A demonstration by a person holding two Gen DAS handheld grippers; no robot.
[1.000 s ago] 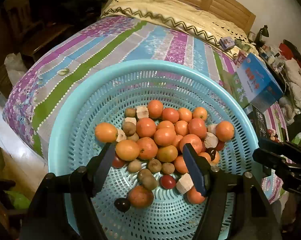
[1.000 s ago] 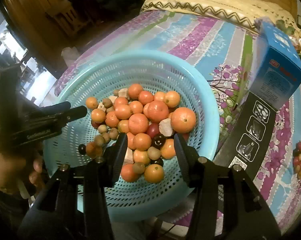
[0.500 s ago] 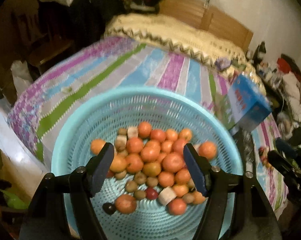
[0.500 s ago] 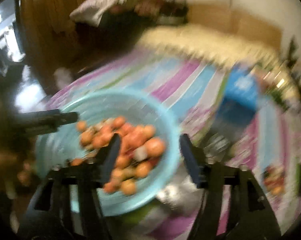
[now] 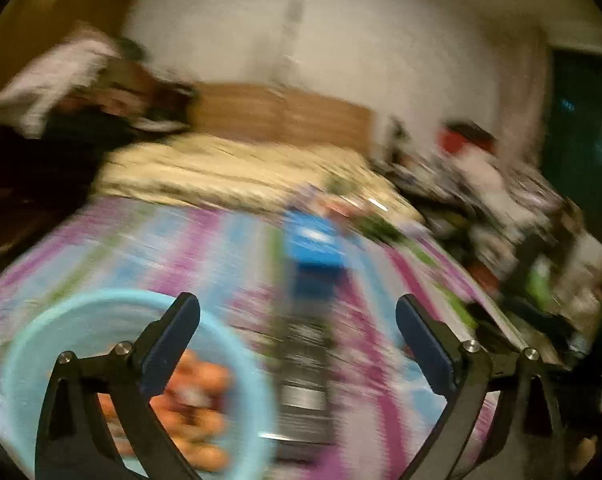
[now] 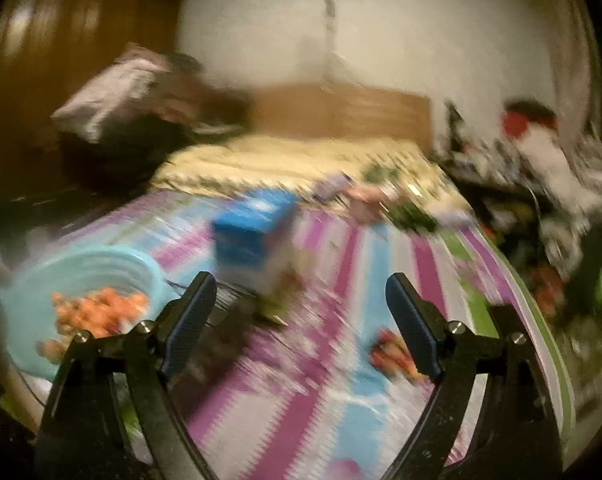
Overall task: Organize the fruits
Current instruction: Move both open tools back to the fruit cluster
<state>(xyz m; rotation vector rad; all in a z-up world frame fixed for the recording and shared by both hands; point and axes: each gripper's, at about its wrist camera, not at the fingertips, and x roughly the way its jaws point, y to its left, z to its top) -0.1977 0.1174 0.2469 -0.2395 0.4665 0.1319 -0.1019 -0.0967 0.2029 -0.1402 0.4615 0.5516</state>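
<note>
Left jaws: the left gripper (image 5: 297, 316) is seen spread wide, its jaws having just been opening further; nothing is held between them.
Right jaws: the right gripper (image 6: 297, 296) is also seen spread apart, its jaws having just been opening; nothing is caught between them.
Bed: a striped bedcover (image 5: 229, 240) in purple, blue, white and green is seen ahead of and beneath both pairs of jaws; both views are heavily smeared.
Quilt: a cream quilt (image 5: 229, 172) is laid across the far end of the bed, well beyond the jaws, before a wooden headboard (image 5: 281, 114).
Basket: a light blue perforated basket (image 5: 33, 344) is placed to the left of the left jaws, partly hidden behind the left finger; in the right wrist view the basket (image 6: 81, 268) is left of the right jaws.
Box: a blue box (image 5: 313, 256) is stood ahead of the left jaws, between their lines; in the right wrist view the box (image 6: 249, 240) is ahead and just left of centre.
Fruits in basket: the orange fruits (image 5: 197, 408) are heaped inside the basket, behind the left finger; single pieces cannot be told apart.
Loose fruits: a small red and orange cluster (image 6: 393, 354) is lain on the bedcover just beside the right finger of the right jaws; its kind cannot be told.
</note>
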